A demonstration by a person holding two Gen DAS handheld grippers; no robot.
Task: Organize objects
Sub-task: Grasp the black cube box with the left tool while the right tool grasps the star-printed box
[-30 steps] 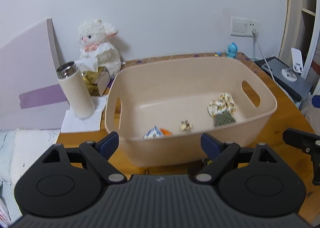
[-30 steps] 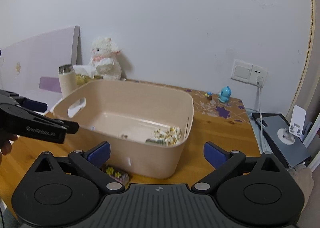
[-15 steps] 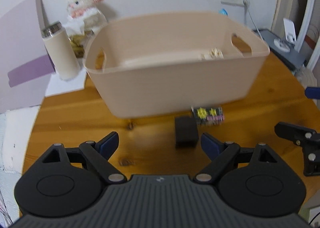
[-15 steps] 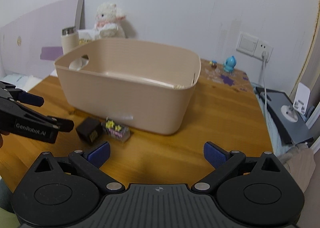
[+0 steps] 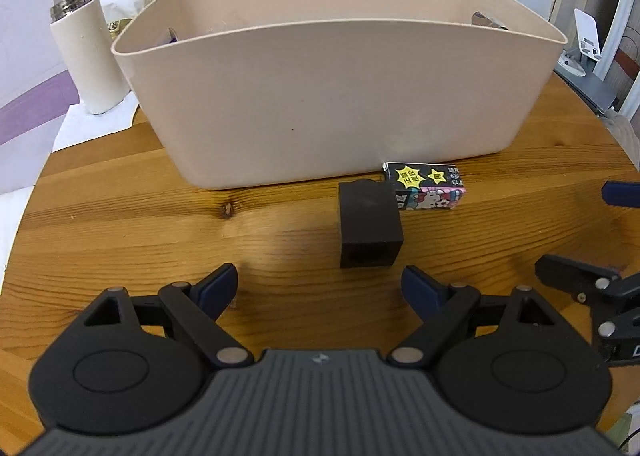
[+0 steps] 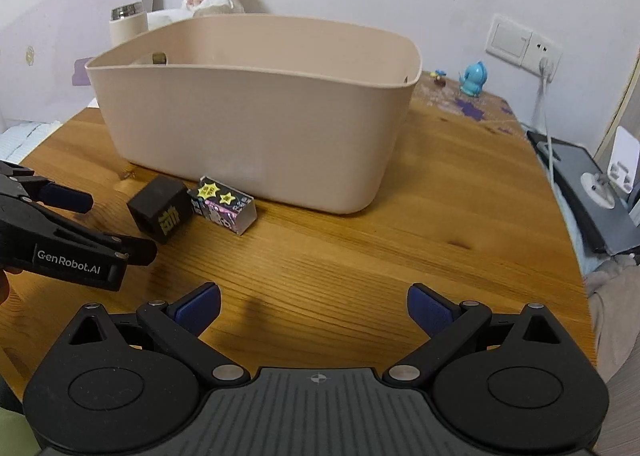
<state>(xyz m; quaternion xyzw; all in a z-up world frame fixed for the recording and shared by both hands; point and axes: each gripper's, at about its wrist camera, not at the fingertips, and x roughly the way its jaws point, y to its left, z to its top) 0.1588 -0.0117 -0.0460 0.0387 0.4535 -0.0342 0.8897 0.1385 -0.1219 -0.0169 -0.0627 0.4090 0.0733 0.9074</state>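
Both tongs, left tongs (image 5: 316, 282) and right tongs (image 6: 314, 302), have dropped from bin-top height to the table (image 5: 120, 224), spread wide and empty, facing the black cube (image 5: 368, 226) beside the printed box (image 5: 430, 186) before the beige bin (image 5: 340, 96), the likely next pickup.

Both wrist views sit low over the bench (image 5: 120, 216), facing the nearby beige bin (image 5: 340, 96) (image 6: 256, 116), the right from farther right.

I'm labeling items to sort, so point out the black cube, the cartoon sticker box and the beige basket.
black cube (image 5: 369, 212), left wrist view, top face.
cartoon sticker box (image 5: 432, 186), left wrist view, printed top.
beige basket (image 5: 320, 96), left wrist view, near outer wall.
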